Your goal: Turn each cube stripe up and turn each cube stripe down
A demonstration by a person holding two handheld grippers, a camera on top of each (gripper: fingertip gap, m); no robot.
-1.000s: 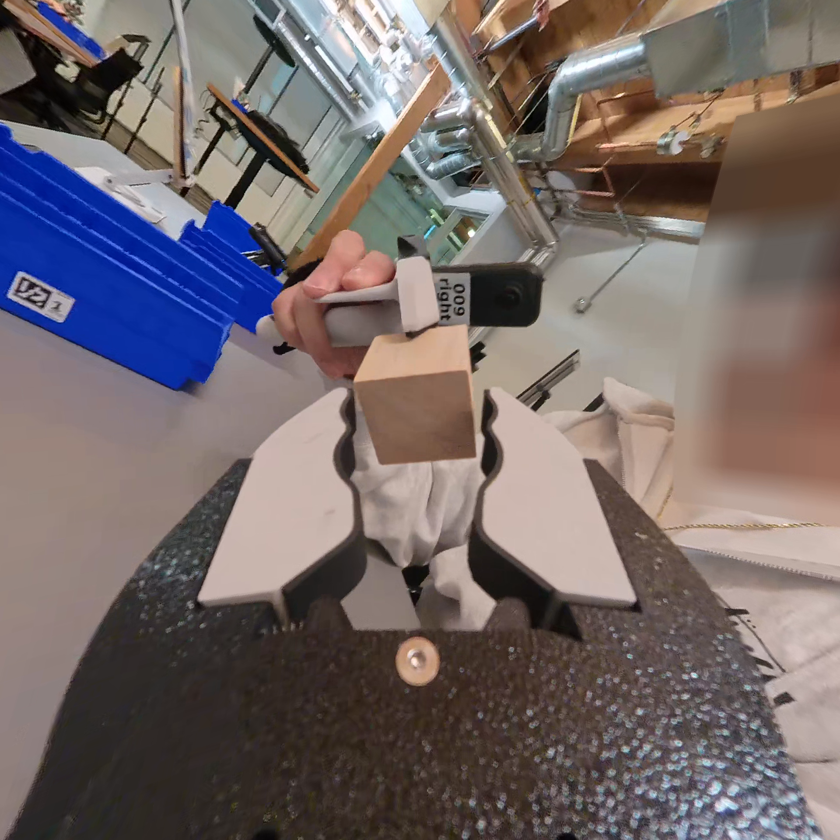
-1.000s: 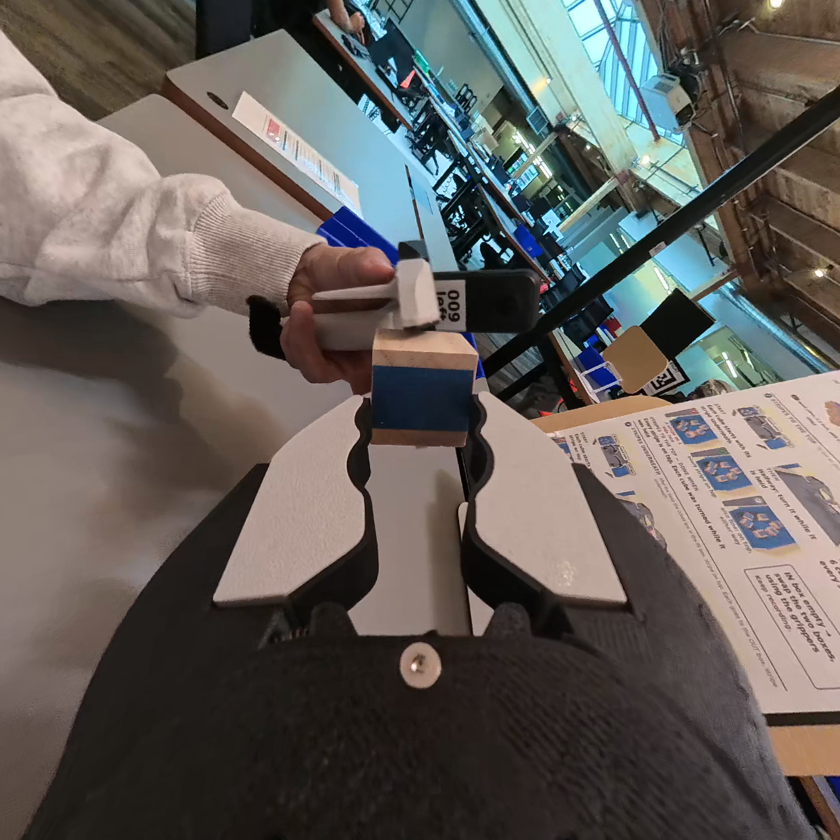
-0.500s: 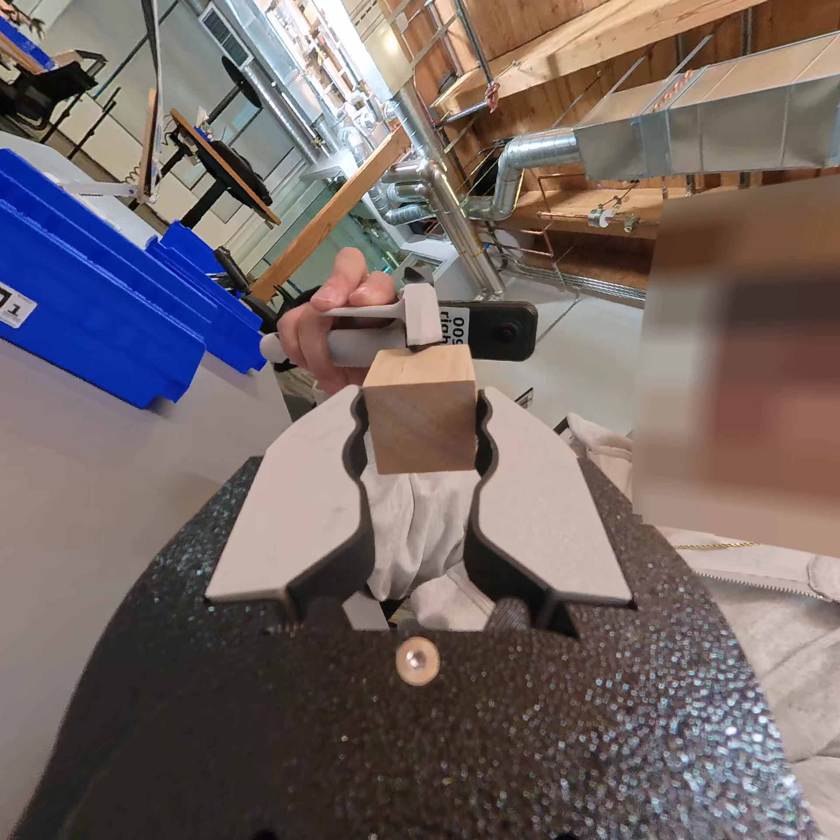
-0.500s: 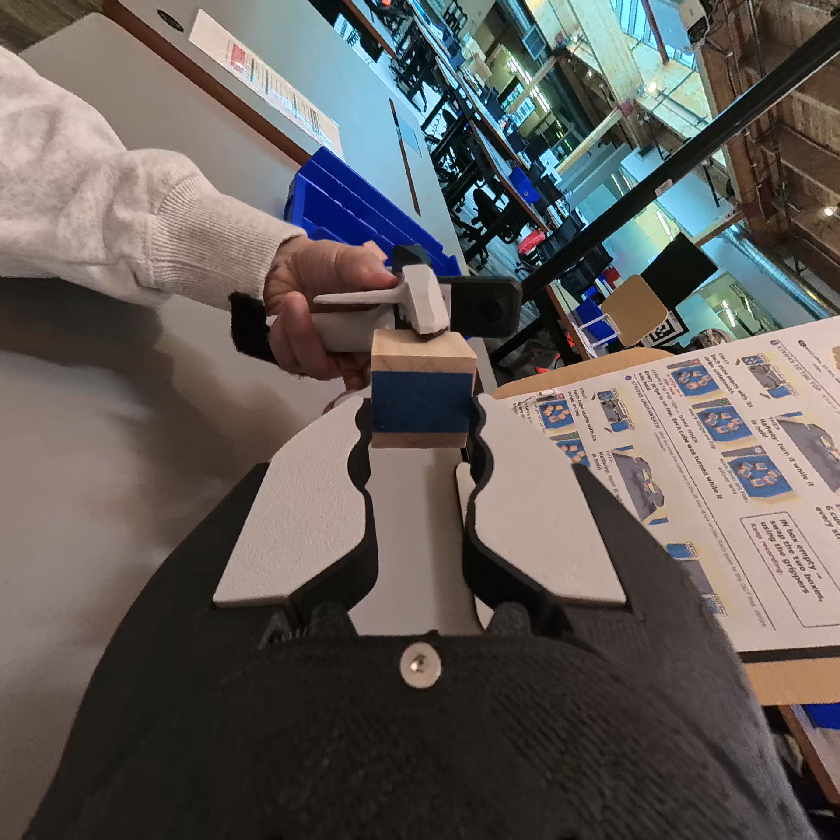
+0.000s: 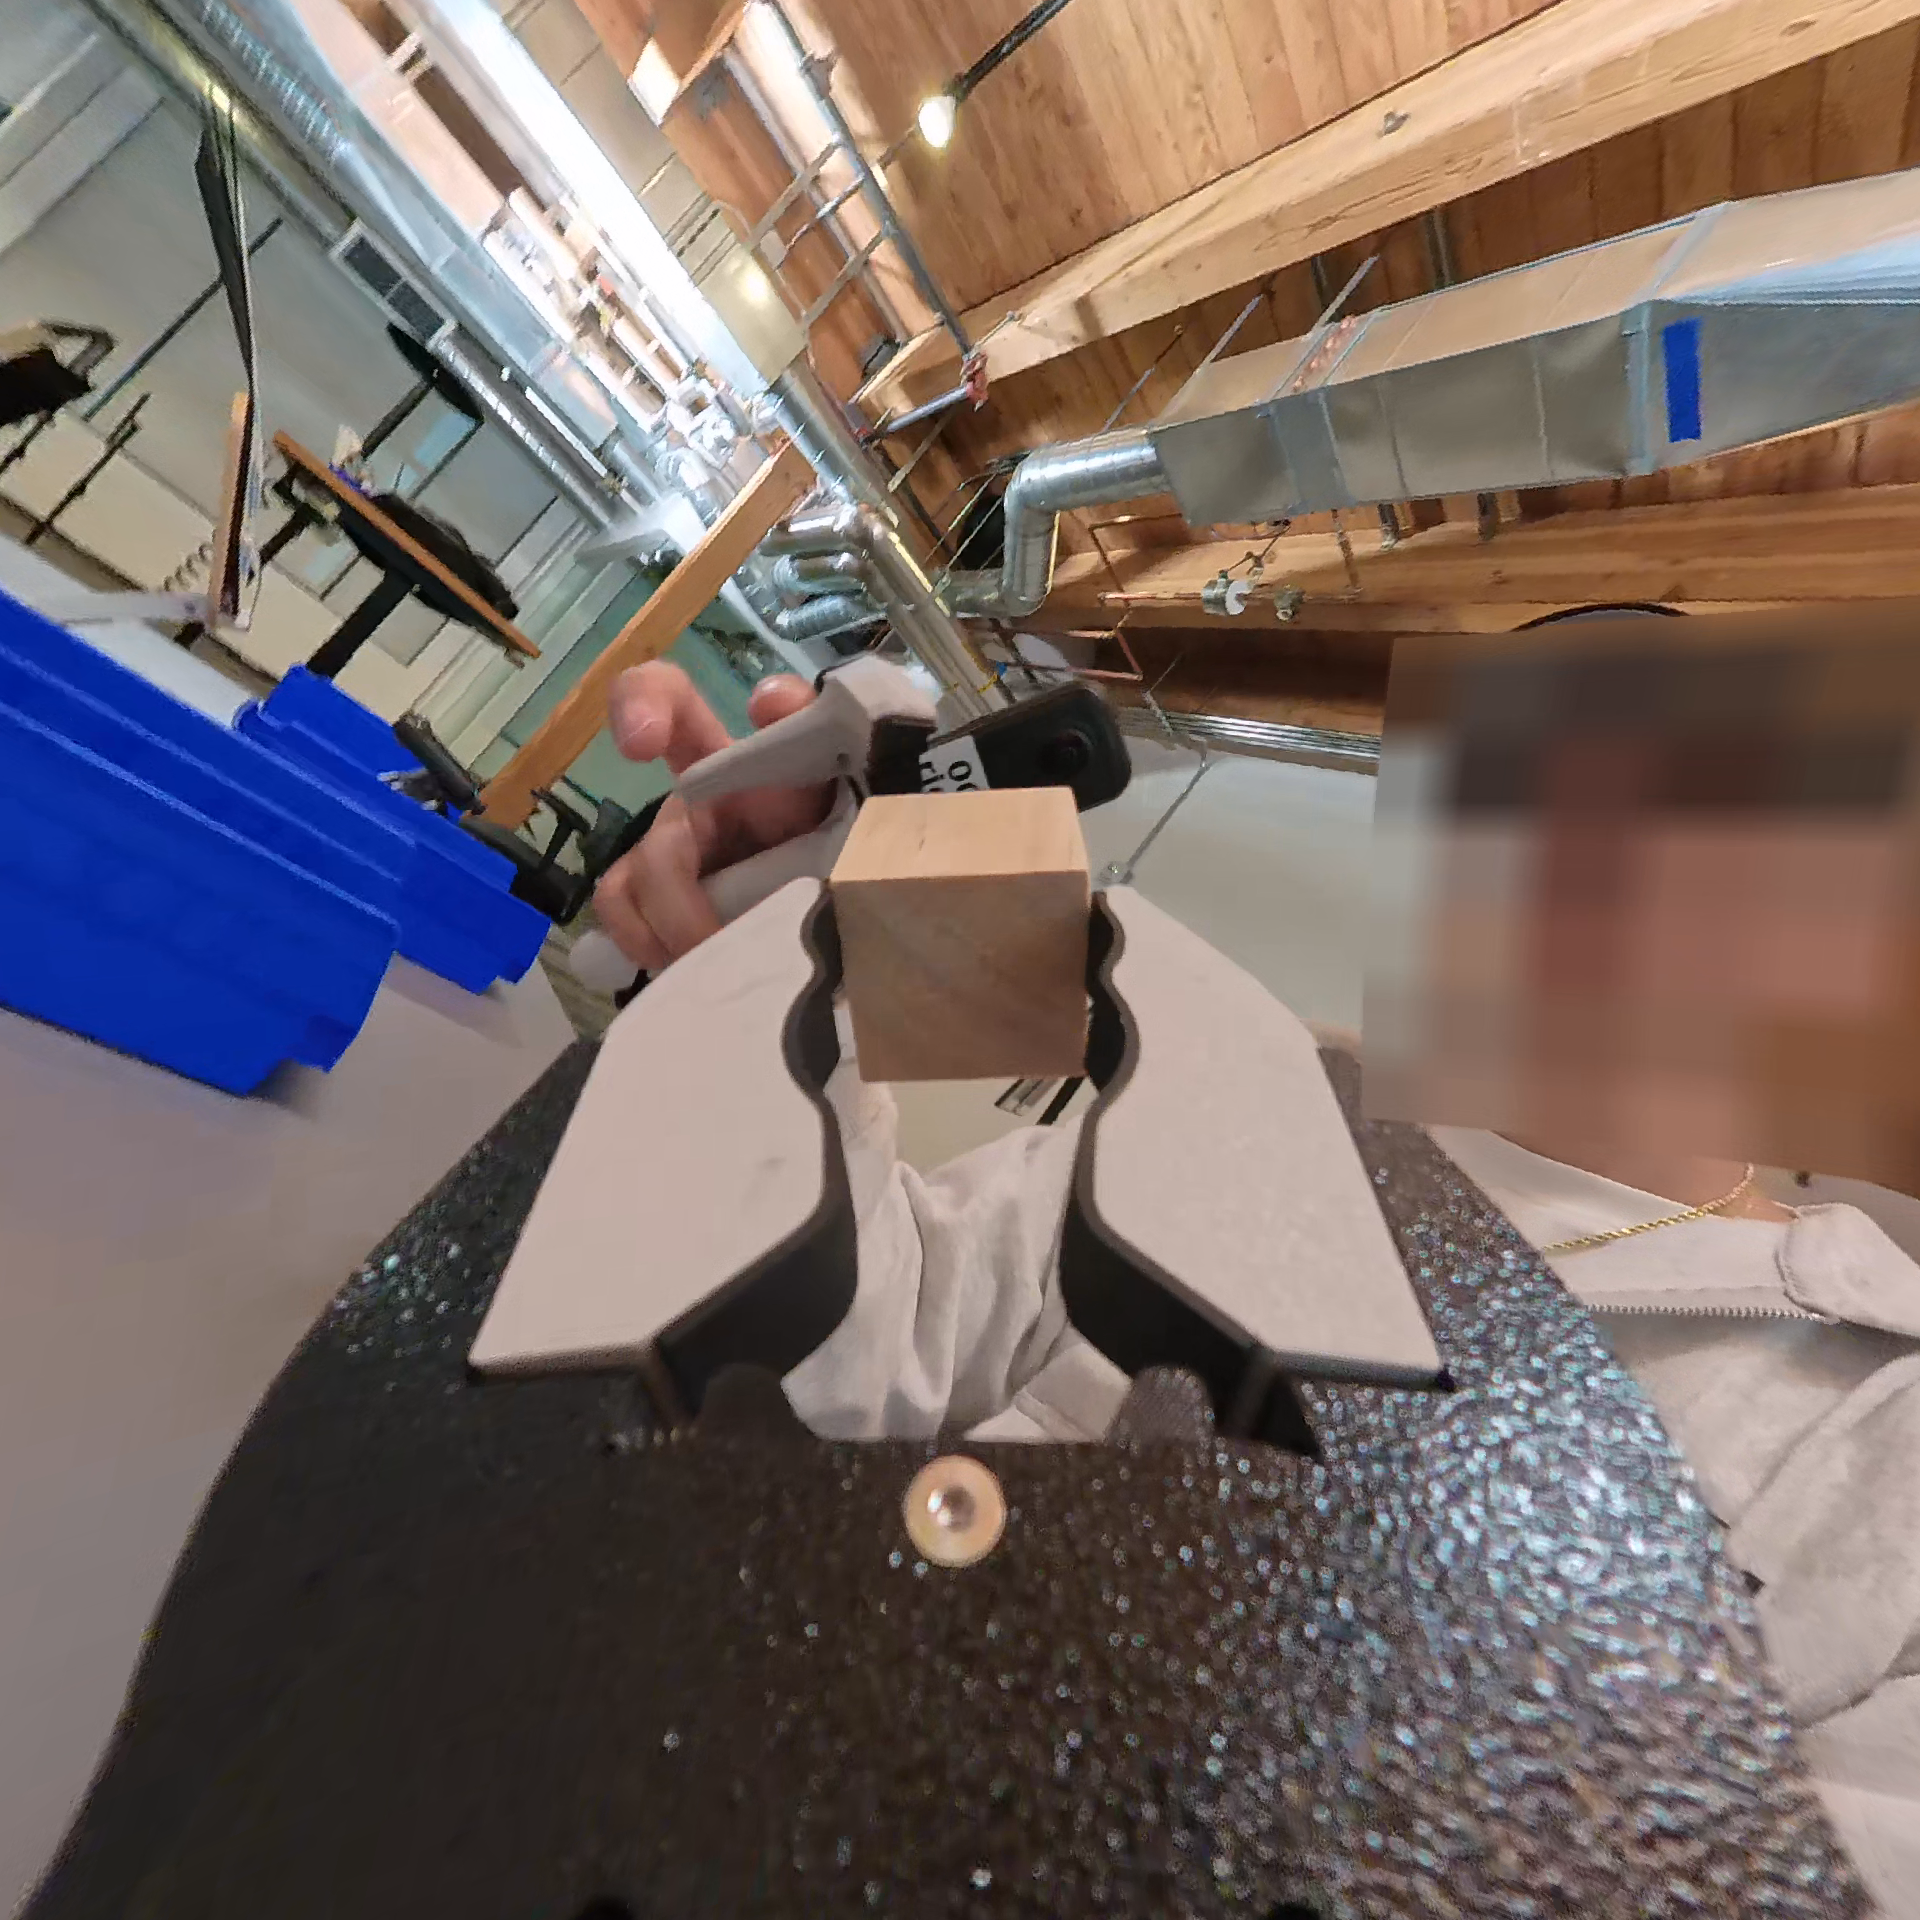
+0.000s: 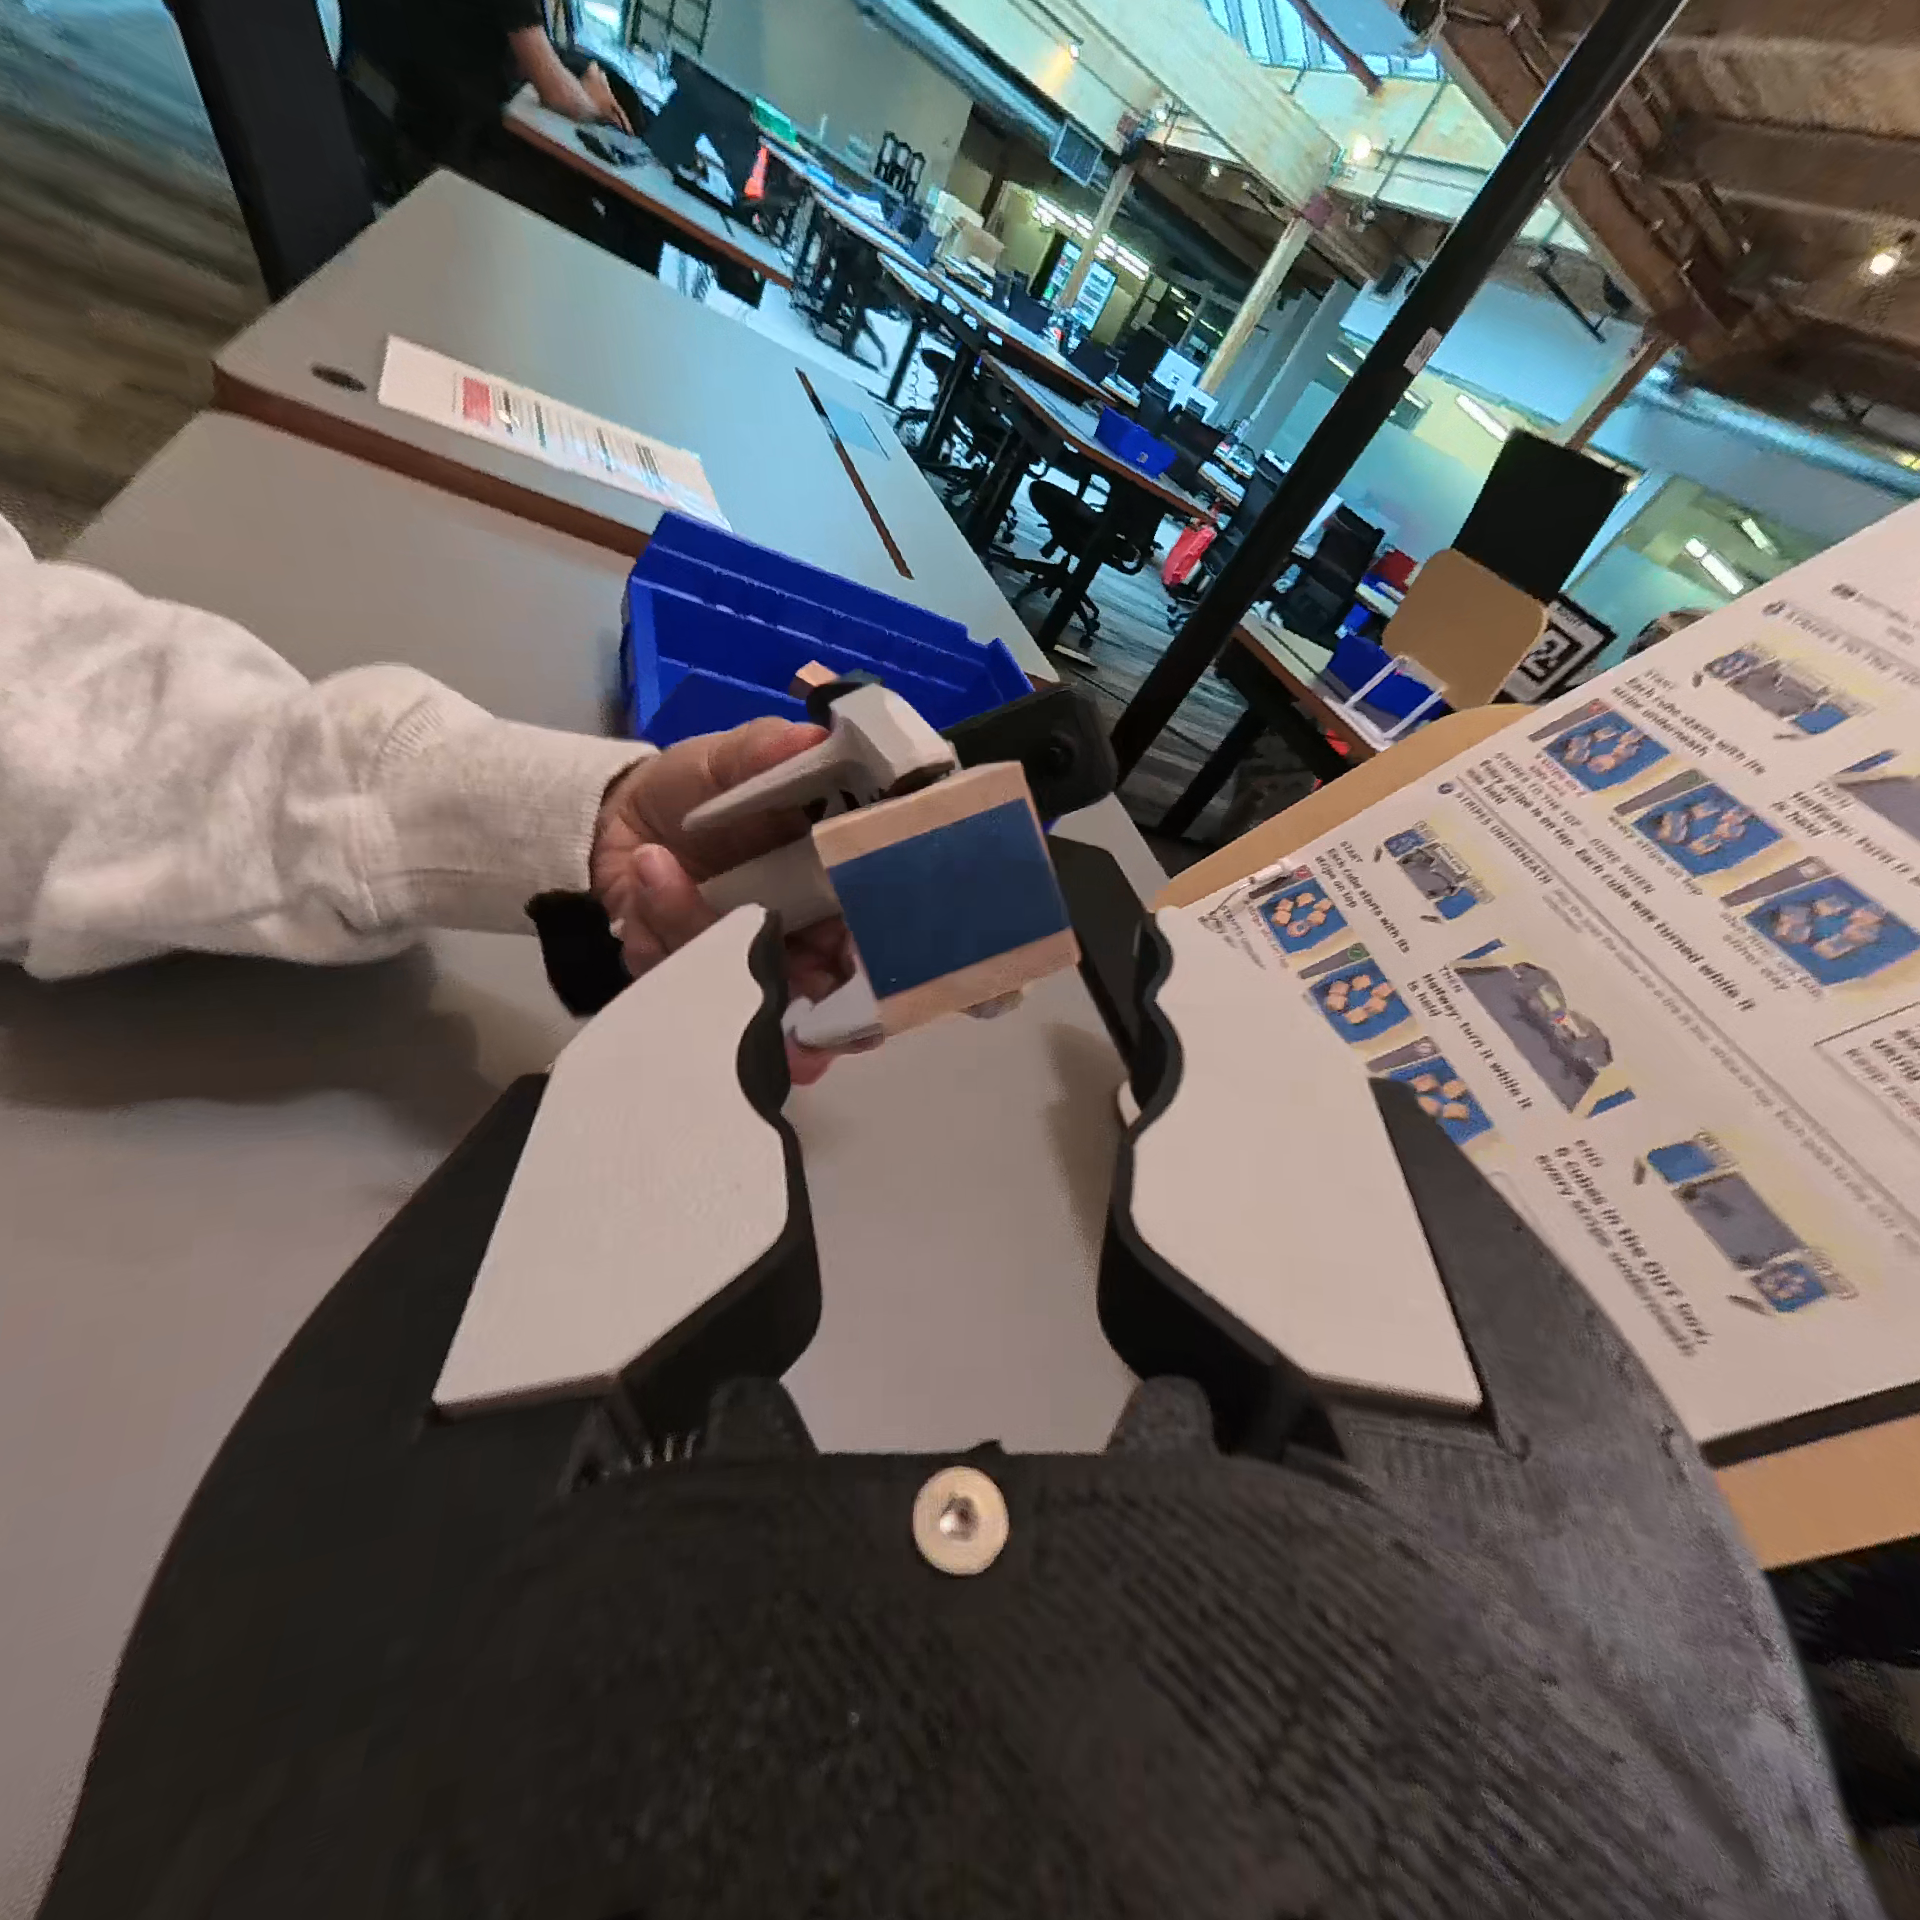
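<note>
A wooden cube [image 5: 961, 956] sits between my left gripper's [image 5: 961, 925] two grey fingers, held up in the air, with plain wood faces toward this camera. In the right wrist view the same cube [image 6: 945, 894] shows a wide blue stripe on the face toward the camera. There the left gripper's fingers [image 6: 873, 743] clamp it from above and below. My right gripper [image 6: 951, 935] is open, with its jaws standing on either side of the cube and a small gap at each side. The right gripper also shows behind the cube in the left wrist view [image 5: 831, 810].
Blue bins stand on the grey table [image 6: 312, 1091], to the left in the left wrist view [image 5: 187, 883] and beyond the hand in the right wrist view [image 6: 790, 644]. A printed instruction sheet on a board [image 6: 1558, 935] lies at the right. A person in a light hoodie [image 5: 1662, 1351] is close.
My right gripper has opened and let go of the cube. My left gripper has closed on it and now holds it alone. Both views have tilted upward.
</note>
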